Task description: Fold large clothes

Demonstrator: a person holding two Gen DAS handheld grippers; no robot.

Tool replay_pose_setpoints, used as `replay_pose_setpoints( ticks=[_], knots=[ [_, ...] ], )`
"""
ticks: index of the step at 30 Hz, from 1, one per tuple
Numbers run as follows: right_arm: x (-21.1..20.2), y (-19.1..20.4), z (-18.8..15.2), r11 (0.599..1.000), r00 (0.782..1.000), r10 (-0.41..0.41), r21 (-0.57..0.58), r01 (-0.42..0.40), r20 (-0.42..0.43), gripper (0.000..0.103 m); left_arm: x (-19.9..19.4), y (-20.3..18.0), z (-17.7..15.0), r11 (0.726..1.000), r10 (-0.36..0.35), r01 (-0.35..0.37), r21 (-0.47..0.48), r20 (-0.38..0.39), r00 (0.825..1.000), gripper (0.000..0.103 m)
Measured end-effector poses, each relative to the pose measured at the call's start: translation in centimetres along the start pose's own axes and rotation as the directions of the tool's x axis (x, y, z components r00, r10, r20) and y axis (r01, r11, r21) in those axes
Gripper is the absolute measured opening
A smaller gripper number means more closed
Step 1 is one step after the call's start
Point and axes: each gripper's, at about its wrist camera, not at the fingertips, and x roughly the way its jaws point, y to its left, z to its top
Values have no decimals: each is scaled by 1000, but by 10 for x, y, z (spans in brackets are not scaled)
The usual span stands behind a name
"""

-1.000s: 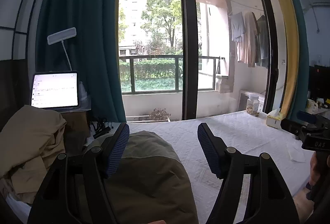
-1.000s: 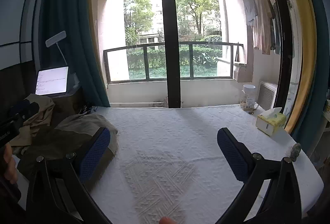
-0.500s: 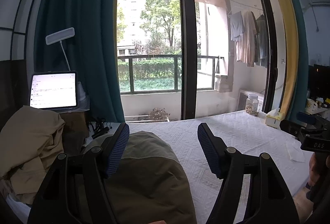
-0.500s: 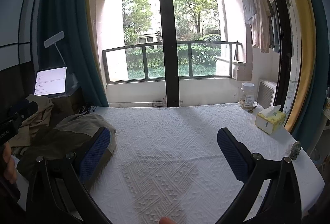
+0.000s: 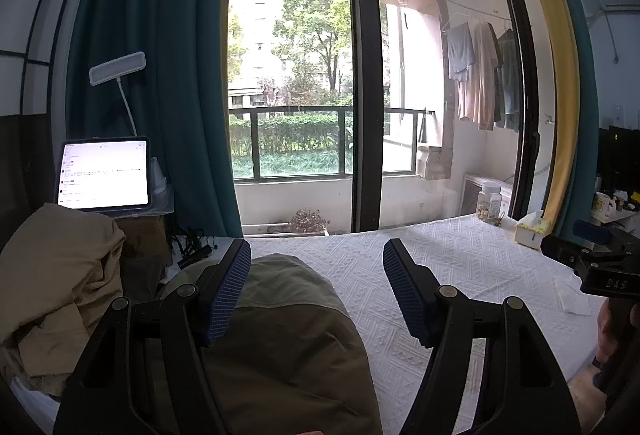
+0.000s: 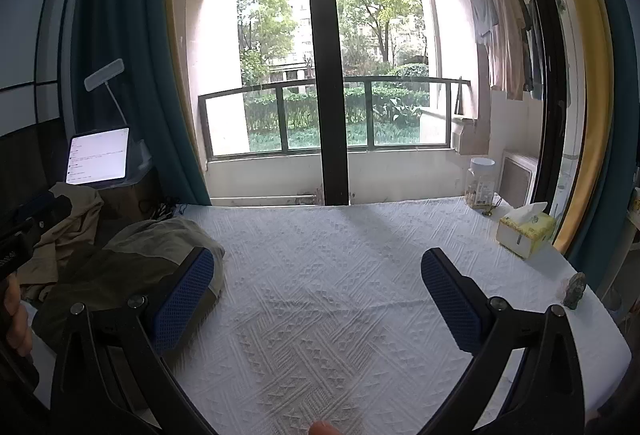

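Note:
An olive-green garment lies bunched on the left part of the white textured table cover; it also shows in the right wrist view. A tan garment is heaped further left, also in the right wrist view. My left gripper is open and empty, held above the green garment. My right gripper is open and empty over the bare cover, to the right of the green garment. The right gripper's body shows at the right edge of the left wrist view.
A lit tablet and a lamp stand at the back left. A jar, a tissue box and a small figurine sit along the table's right side. A glass balcony door is behind.
Both grippers stay open and almost still; the views have shifted only slightly.

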Motion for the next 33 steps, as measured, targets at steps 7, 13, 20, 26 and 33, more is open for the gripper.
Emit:
replay_pose_setpoints(
  ticks=[7, 13, 20, 26, 33],
  knots=[
    [3, -2, -2, 1000, 1000, 2, 4, -2, -3, 102, 2, -9, 1, 1000, 9, -9, -1, -3, 1000, 72],
    [4, -5, -3, 1000, 1000, -1, 9, 1, -7, 102, 1, -15, -2, 1000, 16, -16, -3, -7, 1000, 72],
    [4, -6, -4, 1000, 1000, 3, 10, -3, -12, 102, 1, -17, -3, 1000, 30, -30, -7, -16, 999, 72],
    [5, -3, -4, 1000, 1000, 12, 0, -12, -15, 102, 0, -16, -6, 999, 50, -50, -19, -31, 998, 72],
    [6, 0, -4, 1000, 1000, 15, -9, -15, -18, 102, -1, -11, -10, 997, 63, -65, -46, -51, 997, 72]
  ],
)
